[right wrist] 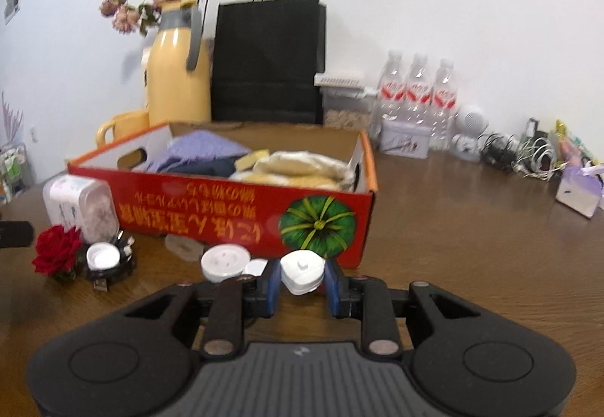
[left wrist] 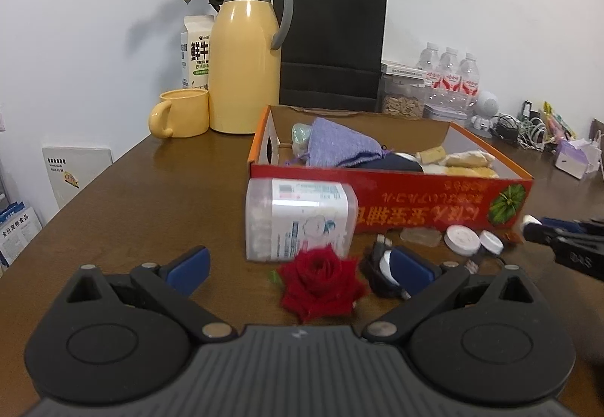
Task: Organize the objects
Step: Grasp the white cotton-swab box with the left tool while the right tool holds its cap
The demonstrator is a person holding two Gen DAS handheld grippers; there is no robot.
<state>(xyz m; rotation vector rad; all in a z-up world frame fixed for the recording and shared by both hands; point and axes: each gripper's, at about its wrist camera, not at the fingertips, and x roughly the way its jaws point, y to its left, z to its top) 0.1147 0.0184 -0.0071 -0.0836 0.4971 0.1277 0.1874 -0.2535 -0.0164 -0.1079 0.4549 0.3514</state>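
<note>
The red cardboard box (right wrist: 241, 213) sits across the middle of my right wrist view, its long printed wall facing me, with a purple pouch (right wrist: 204, 149) and pale packets (right wrist: 298, 167) inside. The small things I am sorting lie along the foot of that wall: a white cap-like piece (right wrist: 302, 271) at lower centre, a round white disc (right wrist: 225, 262) just left of it, a red rose (right wrist: 56, 252) at far left beside a clear plastic container (right wrist: 81, 207). Right of the box, the brown table (right wrist: 472, 247) is bare out to the clutter of cables at the wall, my widest lane. My right gripper (right wrist: 302, 283) points slightly down, blue pads clamped on either side of the white cap-like piece. In the left wrist view, my left gripper (left wrist: 300, 271) stands spread wide, gripping nothing, the rose low in the centre between its fingers and the container just beyond, touching the box's front wall.
</note>
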